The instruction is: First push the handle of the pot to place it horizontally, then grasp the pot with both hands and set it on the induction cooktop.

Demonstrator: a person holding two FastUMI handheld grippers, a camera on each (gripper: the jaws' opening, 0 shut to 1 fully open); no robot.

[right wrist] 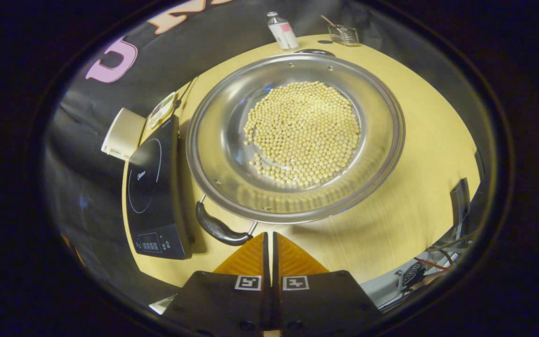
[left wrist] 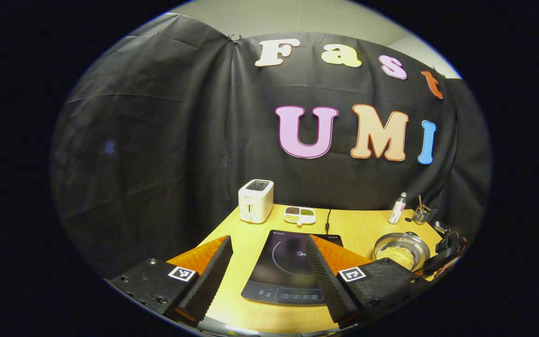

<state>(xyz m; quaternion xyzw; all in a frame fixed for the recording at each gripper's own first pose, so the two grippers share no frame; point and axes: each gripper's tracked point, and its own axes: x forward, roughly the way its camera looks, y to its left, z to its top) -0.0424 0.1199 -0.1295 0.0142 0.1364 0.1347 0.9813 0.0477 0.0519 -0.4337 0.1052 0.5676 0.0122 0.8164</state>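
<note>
A steel pot (right wrist: 232,154) holding yellow beans (right wrist: 303,133) stands on the wooden table, right of the black induction cooktop (right wrist: 155,187). Its near black handle (right wrist: 220,229) points toward the cooktop's front corner; the far handle (right wrist: 314,51) lies beyond the rim. My right gripper (right wrist: 268,235) is shut with nothing held, its tips right beside the near handle's end. In the left gripper view my left gripper (left wrist: 268,239) stands open above the cooktop (left wrist: 293,267), with the pot (left wrist: 401,250) off to its right.
At the table's back stand a white toaster (left wrist: 255,200), a small divided dish of beans (left wrist: 299,215), a small bottle (left wrist: 397,208) and a wire basket (left wrist: 421,214). The cooktop's cord (left wrist: 328,220) runs to the rear. The table's edge lies close on the right (right wrist: 466,187).
</note>
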